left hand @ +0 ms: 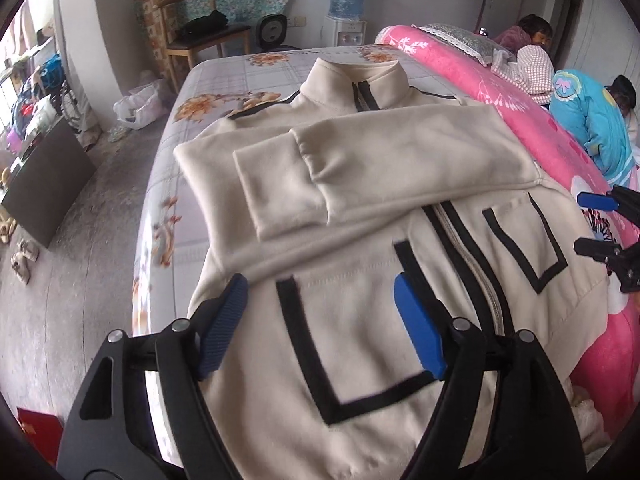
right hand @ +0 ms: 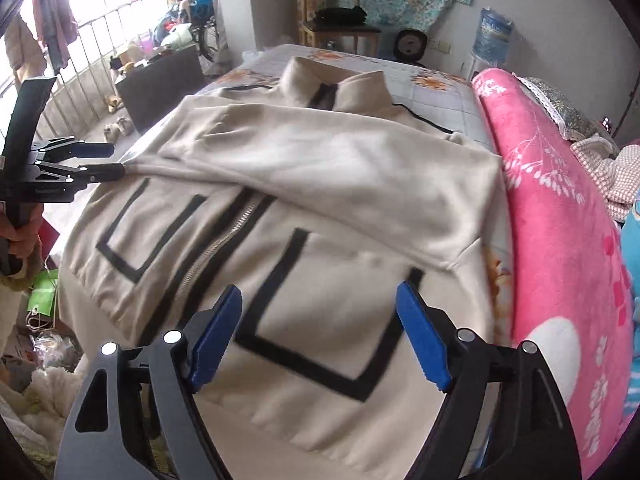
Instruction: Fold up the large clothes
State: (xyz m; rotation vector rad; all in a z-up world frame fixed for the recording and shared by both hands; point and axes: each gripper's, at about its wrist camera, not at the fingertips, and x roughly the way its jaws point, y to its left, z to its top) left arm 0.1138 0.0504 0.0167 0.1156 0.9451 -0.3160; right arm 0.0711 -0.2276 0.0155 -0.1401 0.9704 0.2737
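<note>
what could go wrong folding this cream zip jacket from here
1. Both sleeves of the cream zip-up fleece jacket lie loosely crossed over its chest; lifting the hem for the next fold may slide them off.
2. The open left gripper and open right gripper hover above the hem, holding nothing.
3. The pink floral blanket crowds the jacket's side and could snag.

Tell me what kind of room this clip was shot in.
Most likely a lived-in bedroom at home: a cream jacket lies spread on a bed with a floral sheet, a pink blanket is piled beside it, and a water dispenser stands by the wall.
</note>
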